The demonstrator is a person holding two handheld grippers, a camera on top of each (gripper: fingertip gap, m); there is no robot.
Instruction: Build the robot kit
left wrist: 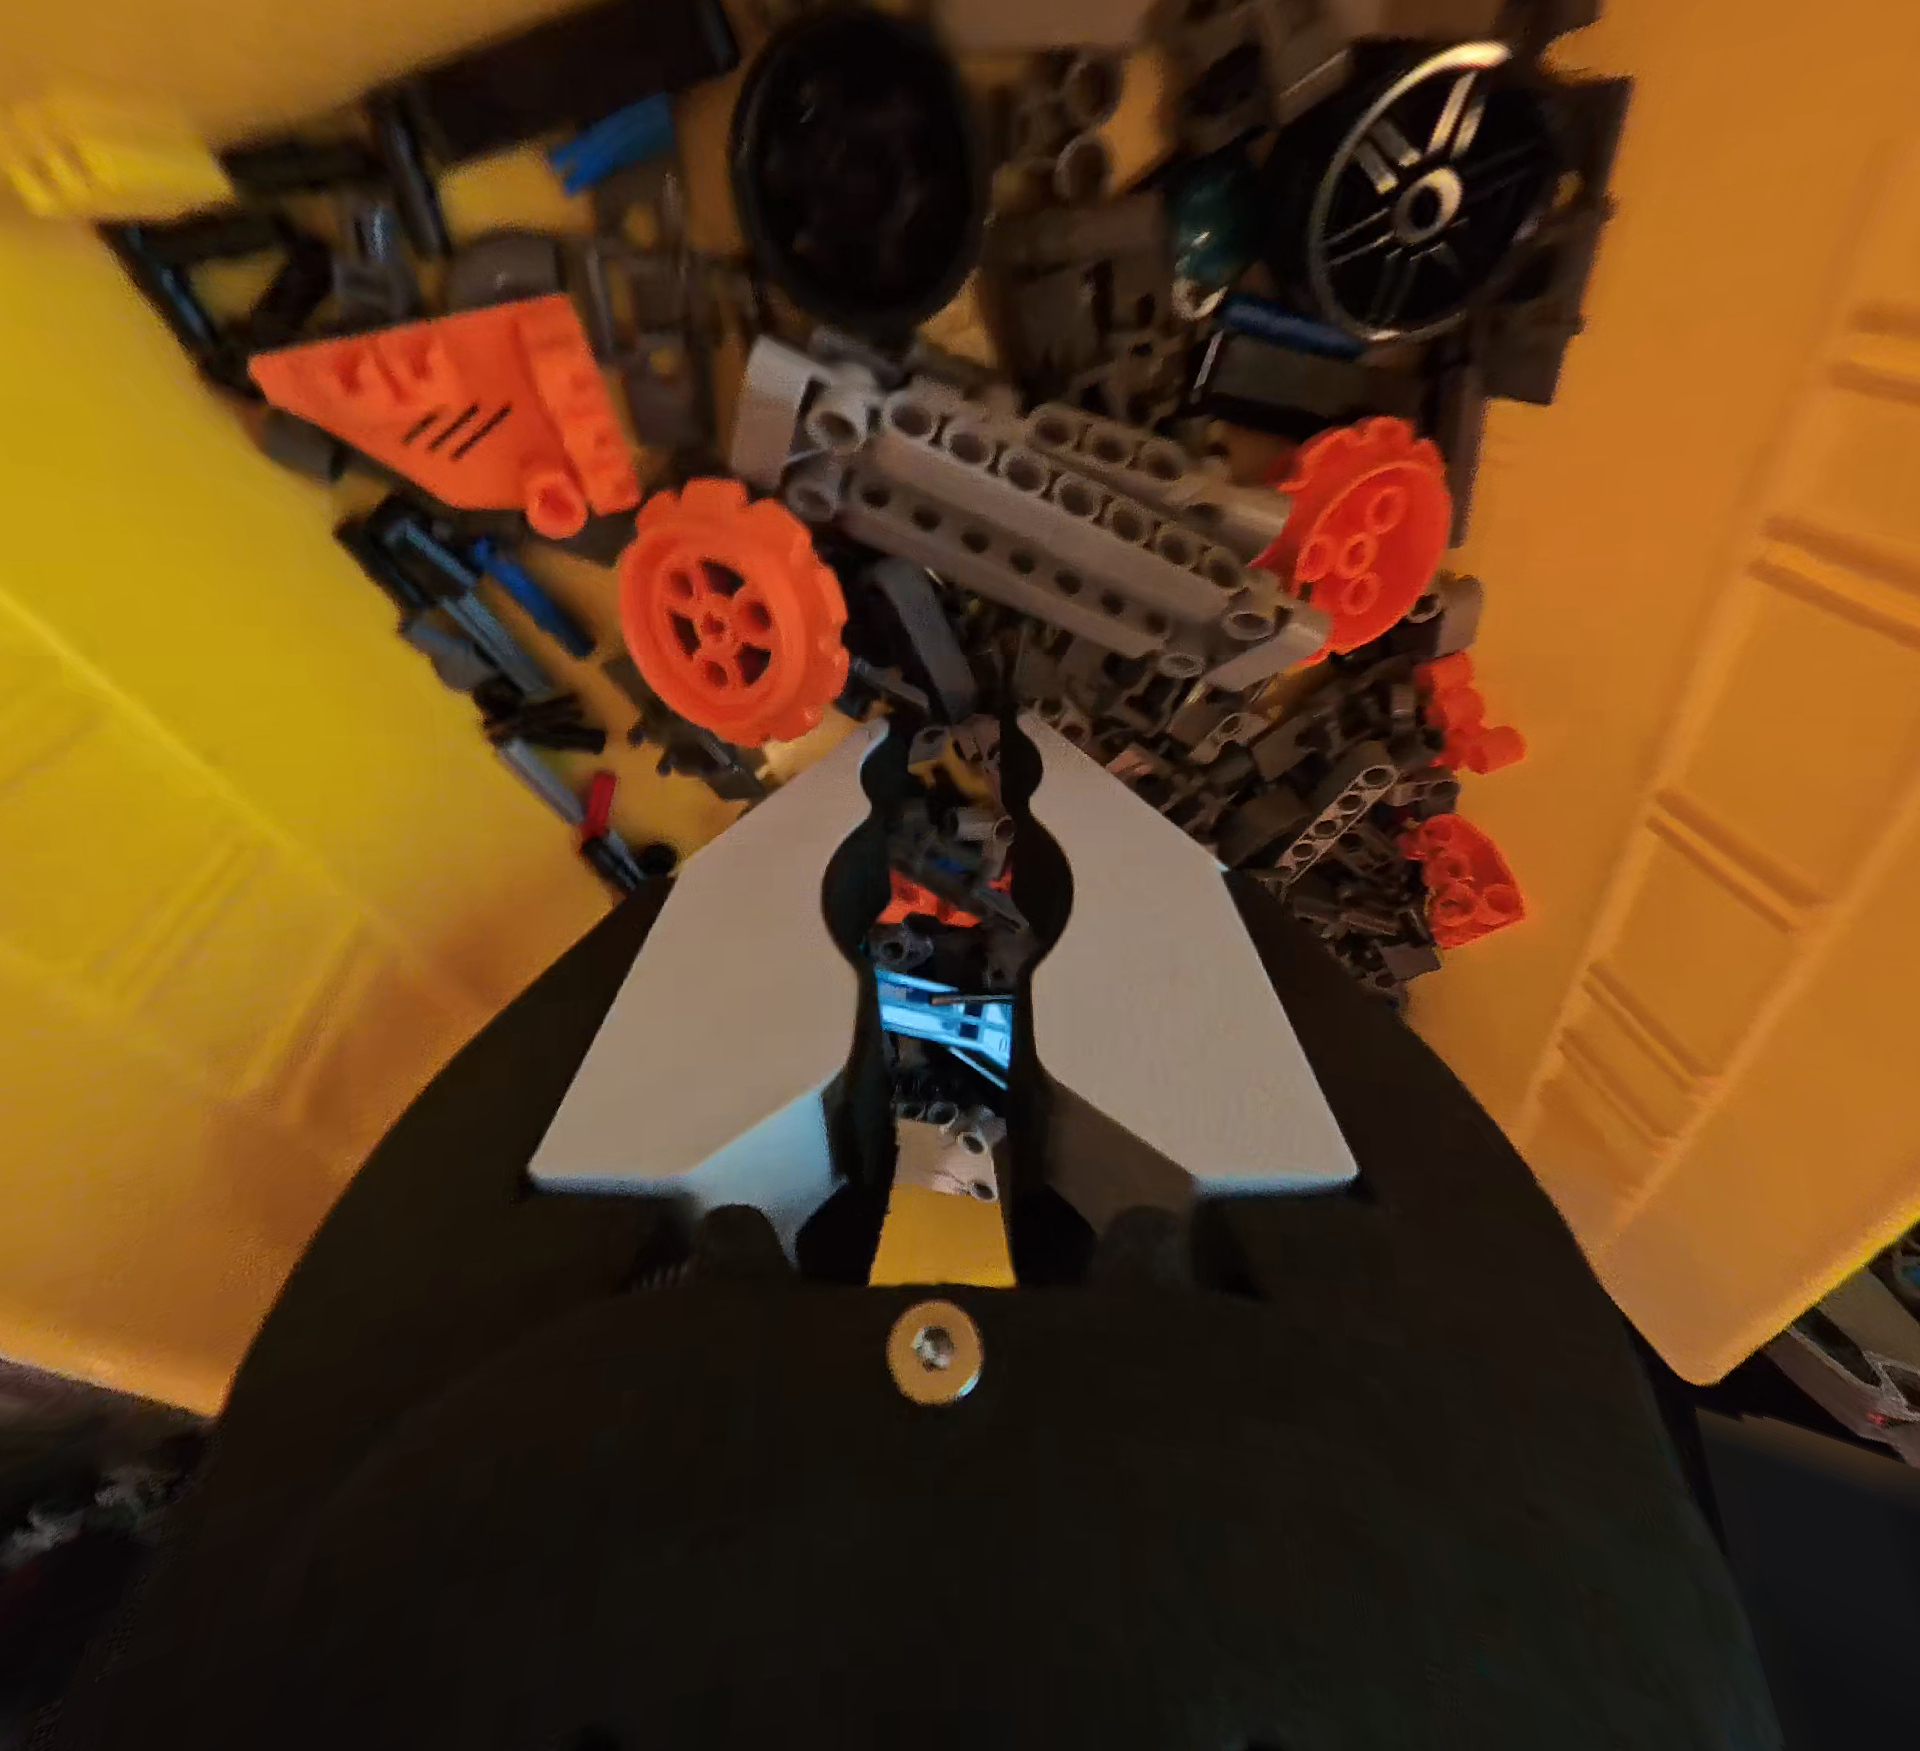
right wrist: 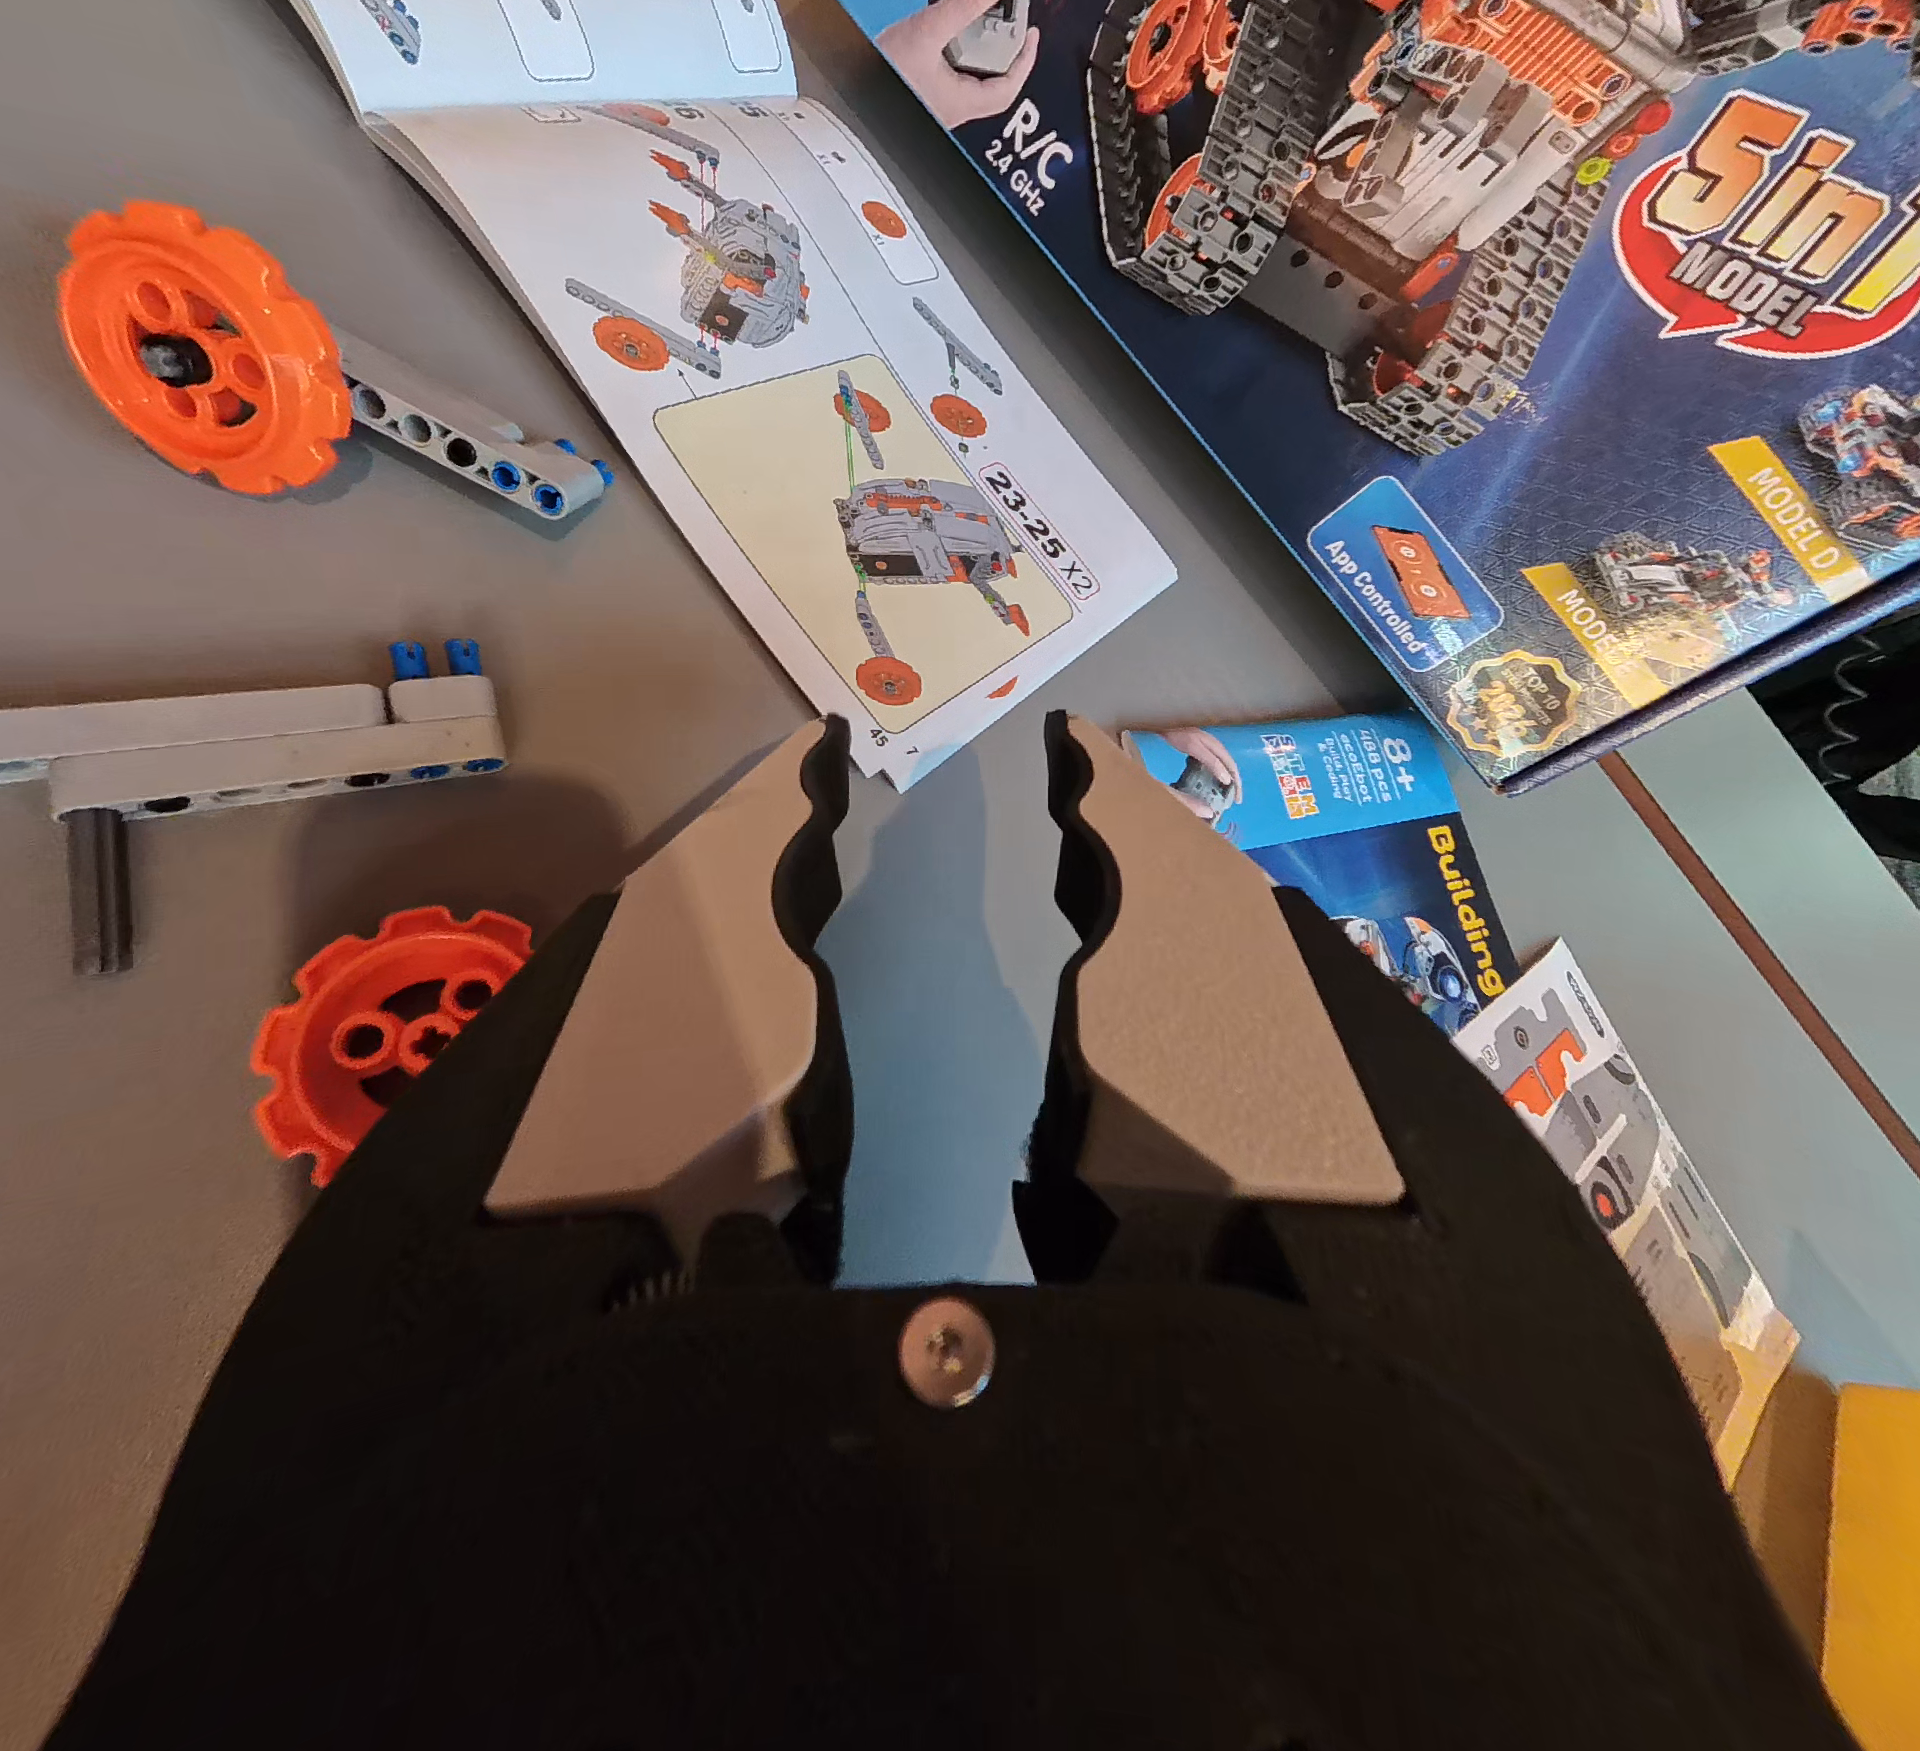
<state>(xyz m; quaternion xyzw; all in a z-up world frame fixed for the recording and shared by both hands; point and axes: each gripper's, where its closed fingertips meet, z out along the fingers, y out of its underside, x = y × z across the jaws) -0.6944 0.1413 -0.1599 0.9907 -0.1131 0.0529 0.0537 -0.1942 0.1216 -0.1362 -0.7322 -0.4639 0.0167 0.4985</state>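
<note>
Left wrist view looks down into a yellow bin [left wrist: 260,870] of building-toy parts, blurred with motion. The left gripper [left wrist: 951,745] hangs over the pile with its fingers drawn near together, a narrow slot left between them; small dark and grey pieces show through the slot, but whether anything is pinched cannot be told. An orange gear wheel [left wrist: 727,610] lies just beside the tips at 10 o'clock, a grey beam stack [left wrist: 1039,517] at 12 to 1 o'clock, a second orange wheel [left wrist: 1361,538] at 2 o'clock, and two black wheels [left wrist: 862,174] farther off at 12. Right wrist view shows the right gripper [right wrist: 940,735] above a grey table [right wrist: 644,621], fingers spread and empty. An open booklet [right wrist: 790,413] lies right at the tips at 12 o'clock, the toy box [right wrist: 1455,247] at 1 to 2 o'clock. A grey beam [right wrist: 270,745] lies at 9 o'clock, well apart; an orange gear [right wrist: 384,1036] sits against the left finger's flank at 8 o'clock.
</note>
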